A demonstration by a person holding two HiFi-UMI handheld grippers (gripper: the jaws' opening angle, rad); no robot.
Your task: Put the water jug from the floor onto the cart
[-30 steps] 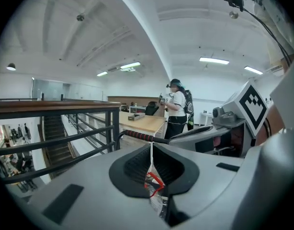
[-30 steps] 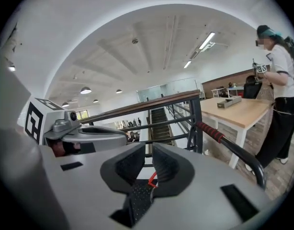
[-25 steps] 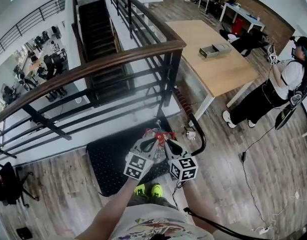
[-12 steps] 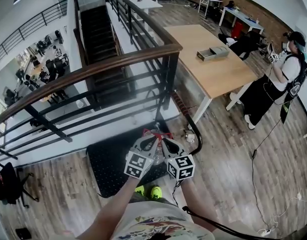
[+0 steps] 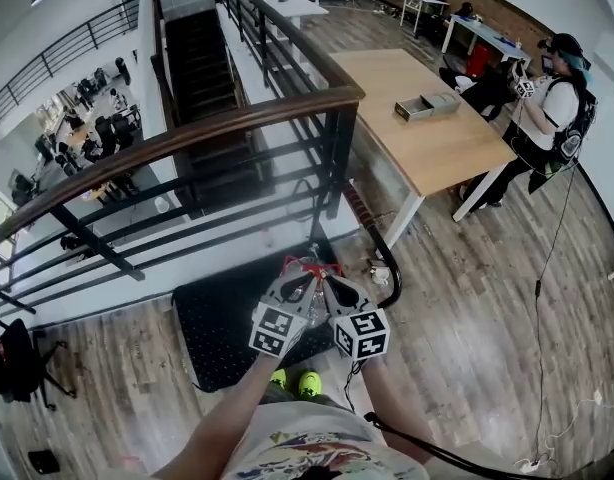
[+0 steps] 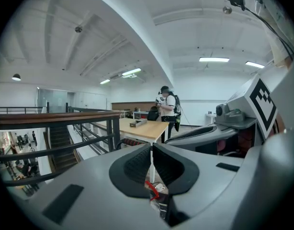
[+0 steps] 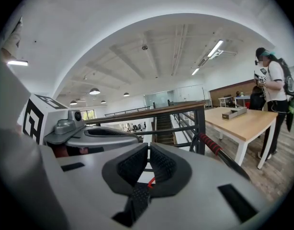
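Left gripper (image 6: 151, 158) and right gripper (image 7: 148, 161) are hanging side by side, both with jaws pressed together, at the red handle (image 5: 299, 264) of the water jug (image 5: 311, 279) over the cart's black deck (image 5: 212, 328). The cart handle (image 5: 392, 273) and the dark railing (image 5: 187, 140) are standing close ahead.

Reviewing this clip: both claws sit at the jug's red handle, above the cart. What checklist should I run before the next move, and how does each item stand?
1. Right claw shut on the red handle: ok.
2. Left claw shut on the same handle: ok, red shows at the base of the pads.
3. Water jug lined up over the cart deck: ok in the head view.
4. Jug bottom resting on the deck: cannot tell, the claws hide it.
5. Cart handle apart from both claws: ok.
6. Person away from the cart: ok, standing beyond the table.
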